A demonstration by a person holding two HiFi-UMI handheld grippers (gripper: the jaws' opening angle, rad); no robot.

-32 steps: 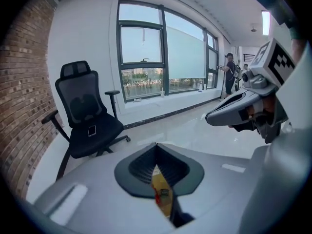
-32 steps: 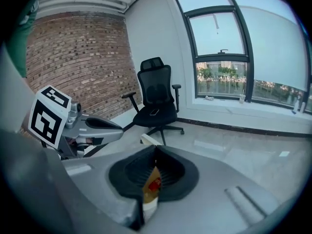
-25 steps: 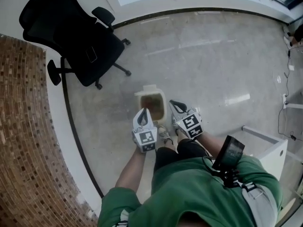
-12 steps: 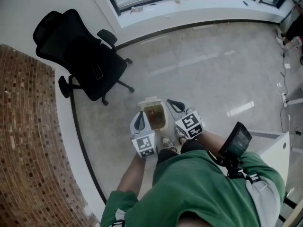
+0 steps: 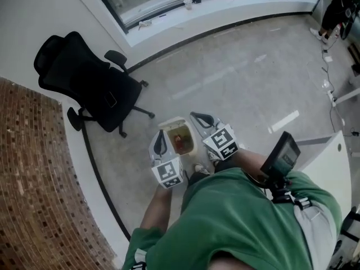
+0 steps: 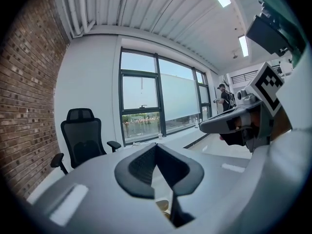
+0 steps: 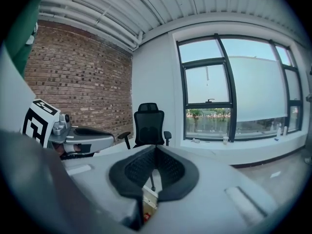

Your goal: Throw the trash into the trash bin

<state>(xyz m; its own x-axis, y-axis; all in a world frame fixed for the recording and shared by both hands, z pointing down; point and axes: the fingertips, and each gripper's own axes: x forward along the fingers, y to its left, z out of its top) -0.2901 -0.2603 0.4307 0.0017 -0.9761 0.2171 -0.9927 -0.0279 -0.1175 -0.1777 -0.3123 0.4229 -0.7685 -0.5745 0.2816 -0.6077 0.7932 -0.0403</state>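
A small white trash bin (image 5: 171,122) stands open on the floor in front of the person's feet, with brownish trash (image 5: 181,142) inside. My left gripper (image 5: 160,139) hangs above the bin's left side, its jaws shut and empty. Over the bin's right side my right gripper (image 5: 197,117) is held, also shut with nothing in it. In the left gripper view the jaws (image 6: 156,146) meet at the tips, and the right gripper (image 6: 229,124) shows beside them. The right gripper view shows its closed jaws (image 7: 155,149), a bit of the bin (image 7: 149,199) below, and the left gripper (image 7: 83,139).
A black office chair (image 5: 93,83) stands to the left, near a brick wall (image 5: 34,179). A window ledge with a cup (image 5: 187,3) runs along the far side. A white table (image 5: 337,156) is at the right. Another person (image 5: 337,4) stands far right.
Both grippers have risen away from the bin, still shut and side by side. The head view has tilted up, showing more of the window ledge.
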